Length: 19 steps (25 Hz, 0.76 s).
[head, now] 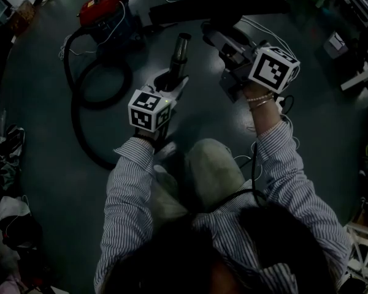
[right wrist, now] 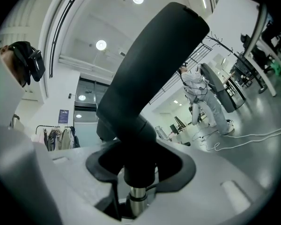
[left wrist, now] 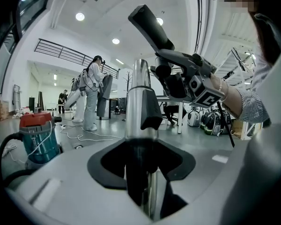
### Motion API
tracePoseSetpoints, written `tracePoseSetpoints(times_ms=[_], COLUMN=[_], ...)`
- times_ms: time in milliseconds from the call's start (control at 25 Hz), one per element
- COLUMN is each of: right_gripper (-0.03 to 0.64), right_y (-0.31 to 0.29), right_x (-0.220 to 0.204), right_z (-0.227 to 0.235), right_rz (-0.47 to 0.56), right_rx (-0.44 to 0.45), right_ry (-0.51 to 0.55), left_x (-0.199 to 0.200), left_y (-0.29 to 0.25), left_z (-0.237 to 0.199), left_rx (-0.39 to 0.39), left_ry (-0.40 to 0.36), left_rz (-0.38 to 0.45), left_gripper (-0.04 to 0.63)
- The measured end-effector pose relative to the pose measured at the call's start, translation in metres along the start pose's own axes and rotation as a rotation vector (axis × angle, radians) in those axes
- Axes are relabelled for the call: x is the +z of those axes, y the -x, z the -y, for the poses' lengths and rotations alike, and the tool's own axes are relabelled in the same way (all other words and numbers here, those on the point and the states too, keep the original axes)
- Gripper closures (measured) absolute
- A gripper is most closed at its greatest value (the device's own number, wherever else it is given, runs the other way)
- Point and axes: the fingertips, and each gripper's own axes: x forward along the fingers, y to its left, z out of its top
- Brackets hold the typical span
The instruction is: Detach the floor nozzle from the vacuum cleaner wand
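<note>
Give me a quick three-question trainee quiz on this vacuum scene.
1. True or false: the floor nozzle is attached to the wand.
2. The left tool grips: A) the floor nozzle, B) the wand, C) nothing.
3. Fill in: the vacuum canister on the floor has a ____ top.
Key: 1 false; 2 B; 3 red.

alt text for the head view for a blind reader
Seen from above, a person in a striped shirt holds the silver wand in the left gripper and the black floor nozzle in the right gripper, the two parts apart. A red-topped vacuum cleaner and looped hose lie beyond.
</note>
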Motion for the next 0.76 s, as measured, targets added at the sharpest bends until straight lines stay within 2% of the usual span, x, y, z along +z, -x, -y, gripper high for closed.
tracePoseSetpoints(times_ms=[480,760], right_gripper=[0.437,0.439], right_y=[0.014,0.020], right_x=[-0.002,0.004], right_z=[0.016,0.017], right_rz=[0.009,0.016], right_rx=[-0.086,-0.061], right_ry=[-0.005,0.014], left_x=[-0.002,-0.002], left_y=[-0.010,-0.019], left_z=[0.003,0.007], left_rx=[0.014,0.019], left_ry=[0.021,0.010], left_rz=[-0.031,-0.047], left_gripper=[0.422,0.422])
